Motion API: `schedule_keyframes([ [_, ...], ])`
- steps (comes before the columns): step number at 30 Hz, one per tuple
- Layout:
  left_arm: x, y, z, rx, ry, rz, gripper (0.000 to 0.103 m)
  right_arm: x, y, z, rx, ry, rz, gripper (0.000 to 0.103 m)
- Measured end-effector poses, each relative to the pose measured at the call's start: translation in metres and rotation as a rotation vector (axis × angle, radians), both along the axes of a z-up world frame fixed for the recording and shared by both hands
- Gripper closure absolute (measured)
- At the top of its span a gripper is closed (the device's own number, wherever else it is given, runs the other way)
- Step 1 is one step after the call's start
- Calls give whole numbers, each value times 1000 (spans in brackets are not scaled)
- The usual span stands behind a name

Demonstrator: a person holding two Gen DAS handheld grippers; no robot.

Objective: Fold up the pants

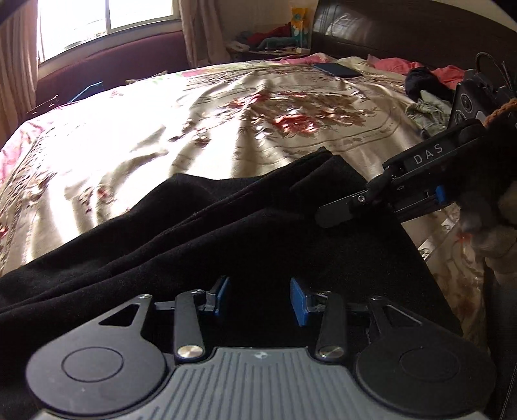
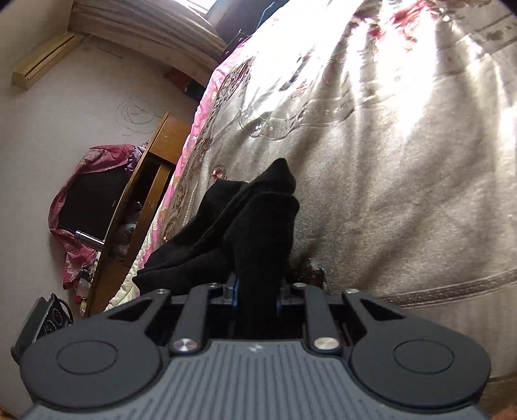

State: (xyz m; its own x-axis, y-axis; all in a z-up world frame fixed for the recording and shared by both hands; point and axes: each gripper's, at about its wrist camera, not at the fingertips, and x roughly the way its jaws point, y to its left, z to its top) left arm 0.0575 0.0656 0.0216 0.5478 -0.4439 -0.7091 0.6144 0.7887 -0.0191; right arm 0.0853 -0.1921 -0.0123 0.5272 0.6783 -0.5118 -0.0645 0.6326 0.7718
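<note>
Black fabric fills the near part of both views: the pants (image 1: 226, 232) lie on the bed (image 1: 161, 135), partly folded into layers over the shiny beige bedspread with its red flower pattern. In the left wrist view the left tool (image 1: 263, 299) sits low over the dark cloth with its blue pads (image 1: 299, 302) spread apart, nothing pinched between them. The right tool (image 1: 332, 215) reaches in from the right side of that view and its fingers are pressed together on an edge of the pants. The right wrist view confirms it: a thick bunch of the black fabric (image 2: 261, 232) rises from between the pads of the right tool (image 2: 257, 299), clamped there, and the rest of the garment trails away towards the left edge of the bed. A dark phone (image 1: 337, 69) lies far up the bed, with pink clothes (image 1: 397, 63) near the dark headboard (image 1: 404, 29)
</note>
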Motion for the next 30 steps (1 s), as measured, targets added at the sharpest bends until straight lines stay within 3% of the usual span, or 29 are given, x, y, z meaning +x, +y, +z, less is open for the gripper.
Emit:
schedule_keyframes([
  [2,4,-18,-4,-17,11,-60,50,-3,-21,0,-55,7,-40,85],
  [5,2,-32,-7,14,3,-140,50,-10,-42,4,-194,33,-30,74],
  [8,-3,-21,4,43,-23,-141,50,-22,-42,33,-405,-109,14,64],
  [10,-1,-7,12,48,-31,-129,50,-29,-37,54,-556,-240,51,64],
  [13,11,3,19,68,-38,-138,49,-21,-18,70,-558,-349,233,64],
  [16,26,-1,19,118,-66,-179,48,0,11,66,-671,-393,438,67],
  [20,46,-9,16,121,-11,-278,46,30,28,47,-713,-342,653,67],
  [23,51,-16,9,168,10,-362,45,45,31,42,-733,-309,738,70],
  [26,60,-17,3,165,56,-383,45,51,34,40,-733,-260,792,71],
  [29,63,-16,4,162,73,-399,45,43,43,41,-763,-236,843,95],
  [30,64,-16,3,165,72,-401,46,40,44,41,-779,-238,845,97],
])
